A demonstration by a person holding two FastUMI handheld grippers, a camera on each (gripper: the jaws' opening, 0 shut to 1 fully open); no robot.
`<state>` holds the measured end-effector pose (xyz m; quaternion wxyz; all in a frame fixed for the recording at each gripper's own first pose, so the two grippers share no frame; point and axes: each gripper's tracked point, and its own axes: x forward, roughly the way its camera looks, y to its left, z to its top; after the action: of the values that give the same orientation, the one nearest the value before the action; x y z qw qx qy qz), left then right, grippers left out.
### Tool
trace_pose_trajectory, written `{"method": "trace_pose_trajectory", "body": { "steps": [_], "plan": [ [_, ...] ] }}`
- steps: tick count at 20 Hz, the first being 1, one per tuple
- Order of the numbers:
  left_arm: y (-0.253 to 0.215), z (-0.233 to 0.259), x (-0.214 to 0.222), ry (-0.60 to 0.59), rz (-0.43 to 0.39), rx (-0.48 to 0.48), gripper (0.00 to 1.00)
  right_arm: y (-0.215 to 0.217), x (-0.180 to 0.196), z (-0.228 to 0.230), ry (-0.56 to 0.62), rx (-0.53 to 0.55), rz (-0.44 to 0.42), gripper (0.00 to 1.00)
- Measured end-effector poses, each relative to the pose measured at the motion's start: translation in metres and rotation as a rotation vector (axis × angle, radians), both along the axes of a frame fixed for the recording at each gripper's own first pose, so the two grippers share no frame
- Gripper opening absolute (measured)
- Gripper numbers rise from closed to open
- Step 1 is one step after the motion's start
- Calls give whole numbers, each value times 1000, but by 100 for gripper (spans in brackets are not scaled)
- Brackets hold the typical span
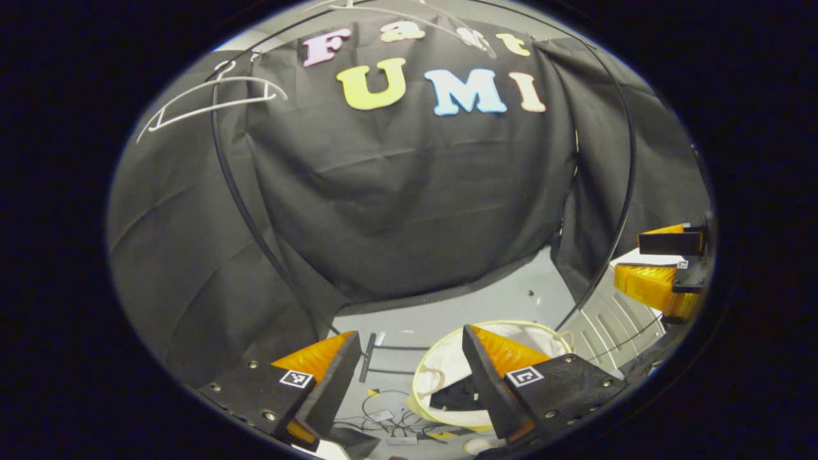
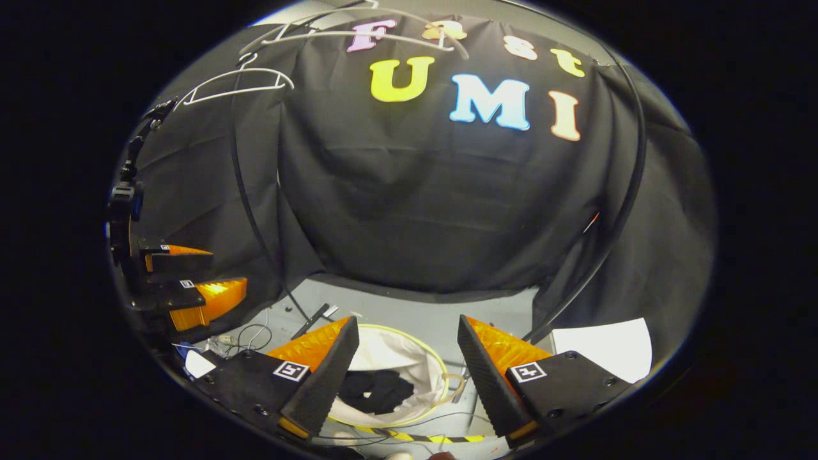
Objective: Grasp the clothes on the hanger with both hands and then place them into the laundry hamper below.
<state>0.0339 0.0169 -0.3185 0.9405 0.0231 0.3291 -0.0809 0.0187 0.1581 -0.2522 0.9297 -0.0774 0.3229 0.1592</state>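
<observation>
Hovering: both grippers hang above the hamper with nothing between their fingers; the left gripper (image 1: 409, 377) has its fingers spread wide apart, and so has the right gripper (image 2: 409, 370)
Clothes: a dark bundle (image 2: 377, 390) lies inside the hamper (image 2: 441, 367), below and between the right gripper's fingers; in the left gripper view it shows as a dark patch (image 1: 457, 397) just left of that gripper's right finger
Hanger: a bare white hanger (image 1: 211, 102) hangs high and to the left of both grippers; another hangs above, near the top
Judgement: the drop looks done
Risk, snagging: lowering a spread finger could catch the hamper's thin rim and tip it; the light fabric wall would give easily
Risk, cables: loose cables (image 1: 390, 418) lie on the floor beside the hamper; a low sweep could drag them
Risk, collision: the two grippers sit near each other; a sideways swing could knock them together
</observation>
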Motion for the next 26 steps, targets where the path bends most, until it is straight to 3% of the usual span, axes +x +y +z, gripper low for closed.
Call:
{"method": "trace_pose_trajectory", "body": {
  "steps": [6,14,20,26],
  "plan": [
    [15,95,11,-198,92,-17,94,-46,8,78,-157,74,-52,98],
    [11,213,-28,-400,182,-63,94,-116,-2,186,-376,99,-95,97],
    [23,279,-62,-516,208,-55,93,-150,-31,233,-480,117,-127,97],
    [29,313,-100,-581,226,-32,93,-176,-65,254,-531,127,-177,98]
  ]
}}
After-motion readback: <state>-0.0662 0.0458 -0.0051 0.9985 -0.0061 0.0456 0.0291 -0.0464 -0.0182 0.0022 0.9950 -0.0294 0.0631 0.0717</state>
